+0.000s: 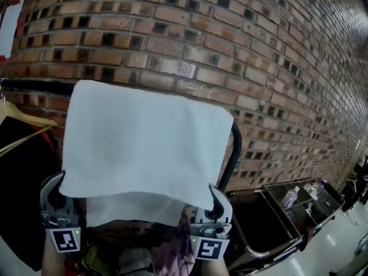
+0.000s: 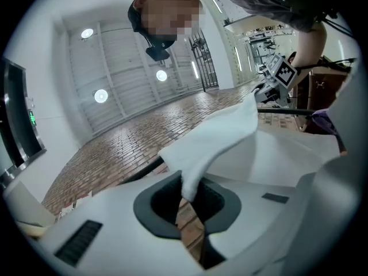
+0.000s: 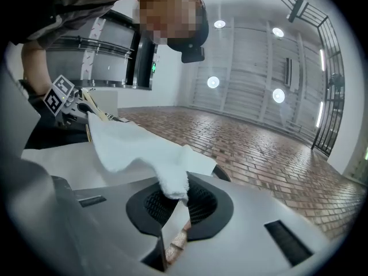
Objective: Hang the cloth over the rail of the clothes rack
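Observation:
A white cloth (image 1: 144, 148) lies draped over the black rail (image 1: 234, 145) of the clothes rack, in front of the brick wall. Its near edge hangs toward me. At the lower left corner, my left gripper (image 1: 59, 191) is shut on the cloth (image 2: 192, 177), whose corner runs down between the jaws of the left gripper (image 2: 188, 203). My right gripper (image 1: 215, 203) holds the lower right corner the same way. In the right gripper view the cloth (image 3: 138, 148) is pinched in the right gripper (image 3: 174, 197). Under the cloth the middle of the rail is hidden.
A brick wall (image 1: 264, 50) fills the back. A wooden hanger (image 1: 26, 122) and dark garments (image 1: 23, 200) hang on the rack at the left. At the lower right stands a dark cart (image 1: 270, 226) with bottles in a tray (image 1: 299, 197).

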Available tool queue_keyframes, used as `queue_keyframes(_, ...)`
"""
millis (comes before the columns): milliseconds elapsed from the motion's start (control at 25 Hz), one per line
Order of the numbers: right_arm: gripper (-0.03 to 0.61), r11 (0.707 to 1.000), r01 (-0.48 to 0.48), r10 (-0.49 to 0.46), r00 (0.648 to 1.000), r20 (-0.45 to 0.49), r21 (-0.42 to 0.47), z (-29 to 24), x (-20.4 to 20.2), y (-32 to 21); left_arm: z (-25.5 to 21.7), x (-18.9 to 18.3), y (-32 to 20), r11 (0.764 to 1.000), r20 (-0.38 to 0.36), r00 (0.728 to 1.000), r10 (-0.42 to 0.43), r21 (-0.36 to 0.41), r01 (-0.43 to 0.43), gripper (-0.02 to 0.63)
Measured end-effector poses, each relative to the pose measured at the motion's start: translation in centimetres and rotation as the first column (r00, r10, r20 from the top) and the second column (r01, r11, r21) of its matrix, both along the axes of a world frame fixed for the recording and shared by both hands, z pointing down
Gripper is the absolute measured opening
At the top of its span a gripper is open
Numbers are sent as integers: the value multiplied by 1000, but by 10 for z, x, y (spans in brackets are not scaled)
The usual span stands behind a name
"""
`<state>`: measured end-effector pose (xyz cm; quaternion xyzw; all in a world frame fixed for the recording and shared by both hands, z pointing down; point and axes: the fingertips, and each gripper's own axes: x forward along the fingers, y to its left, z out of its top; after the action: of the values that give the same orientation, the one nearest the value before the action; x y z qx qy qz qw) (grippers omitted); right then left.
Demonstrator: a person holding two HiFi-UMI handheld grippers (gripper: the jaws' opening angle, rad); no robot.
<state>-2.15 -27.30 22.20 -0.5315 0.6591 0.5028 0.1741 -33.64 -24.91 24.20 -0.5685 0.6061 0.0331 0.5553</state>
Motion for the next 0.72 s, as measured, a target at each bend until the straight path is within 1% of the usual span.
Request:
queue_keyframes(120,21,999,20,-19,999,35,-26,12,4,-5,11,2,-7,999,-25,1000,19,-25,-20,48)
queue_keyframes(320,21,996,28,-21,996,84,-83,39,12,-8,42,1,-13,996,-50,999,21,-89,-25,48)
queue_keyframes(480,21,990,38,-26,995,96,-132,63,14,-10,67,2,-17,990,-63,998,17,-142,-26,48)
queue_keyframes(600,23,988,42,-26,994,103,-149,75,15,-9,81,2,-18,985,-81,997,15,-171,-29,48)
queue_keyframes(720,23,985,45,-28,994,107,-164,82,17,-9,89,3,-19,982,-83,996,9,-190,-25,48)
